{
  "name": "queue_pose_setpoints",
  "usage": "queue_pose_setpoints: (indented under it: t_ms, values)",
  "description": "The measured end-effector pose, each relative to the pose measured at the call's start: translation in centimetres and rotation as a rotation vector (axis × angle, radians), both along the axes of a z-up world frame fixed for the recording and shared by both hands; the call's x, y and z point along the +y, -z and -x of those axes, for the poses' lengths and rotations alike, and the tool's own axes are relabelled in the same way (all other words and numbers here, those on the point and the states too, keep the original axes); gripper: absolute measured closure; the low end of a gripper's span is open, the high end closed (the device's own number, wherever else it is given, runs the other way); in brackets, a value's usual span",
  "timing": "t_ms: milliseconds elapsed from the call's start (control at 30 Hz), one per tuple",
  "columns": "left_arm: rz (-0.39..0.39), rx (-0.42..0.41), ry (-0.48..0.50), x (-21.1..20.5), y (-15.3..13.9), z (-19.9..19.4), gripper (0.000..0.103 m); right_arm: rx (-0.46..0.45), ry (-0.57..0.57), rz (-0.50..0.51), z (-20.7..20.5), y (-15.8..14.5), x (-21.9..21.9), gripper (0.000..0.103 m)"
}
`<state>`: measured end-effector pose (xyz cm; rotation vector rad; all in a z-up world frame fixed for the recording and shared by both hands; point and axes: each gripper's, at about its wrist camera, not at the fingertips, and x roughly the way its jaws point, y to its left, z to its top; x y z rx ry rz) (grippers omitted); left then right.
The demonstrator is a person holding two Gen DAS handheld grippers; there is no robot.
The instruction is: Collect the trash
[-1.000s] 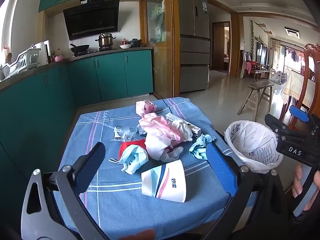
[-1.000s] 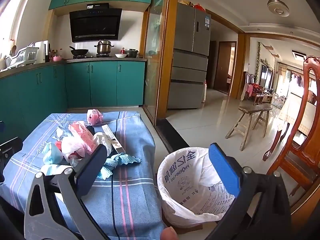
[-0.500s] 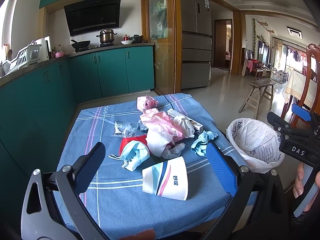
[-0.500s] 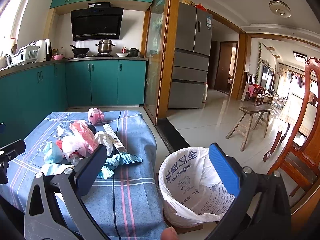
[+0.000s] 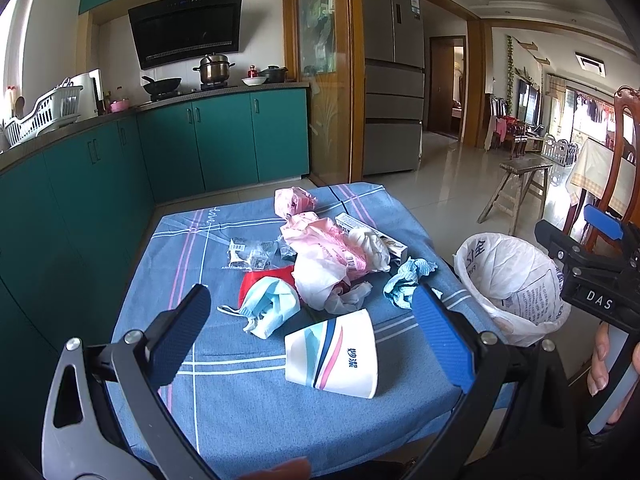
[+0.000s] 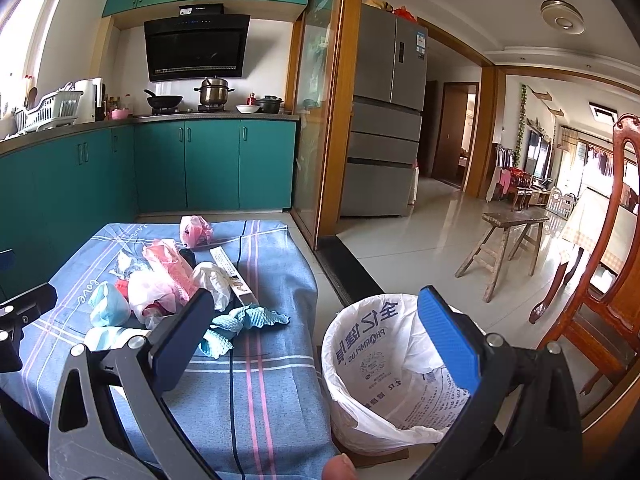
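Observation:
Trash lies on a table with a blue cloth (image 5: 224,408): a paper cup (image 5: 334,354) on its side at the front, a blue face mask (image 5: 268,306), pink and white plastic bags (image 5: 324,256), a teal rag (image 5: 406,280), a long box (image 5: 372,232) and a pink wad (image 5: 294,200). A bin with a white bag (image 6: 384,368) stands on the floor right of the table. My left gripper (image 5: 310,332) is open and empty, just above the cup. My right gripper (image 6: 316,340) is open and empty, above the gap between the table and the bin; its side also shows in the left wrist view (image 5: 592,276).
Teal kitchen cabinets (image 5: 200,140) run along the left and back. A wooden stool (image 6: 504,248) and a wooden chair (image 6: 600,280) stand on the tiled floor to the right. A black cable (image 6: 232,380) lies across the cloth.
Both views have risen and pulled back slightly from the table. Both grippers stay open and the trash has not moved.

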<state>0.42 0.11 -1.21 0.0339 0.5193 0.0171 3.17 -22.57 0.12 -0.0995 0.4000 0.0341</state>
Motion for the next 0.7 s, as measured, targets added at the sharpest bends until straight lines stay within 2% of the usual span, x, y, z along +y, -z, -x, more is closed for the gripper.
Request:
queue_pose_setpoints:
  t_ms: [700]
  values:
    - [0.003, 0.004, 0.000, 0.11, 0.33, -0.04, 0.003, -0.003, -0.005, 0.004, -0.02, -0.09, 0.54, 0.003]
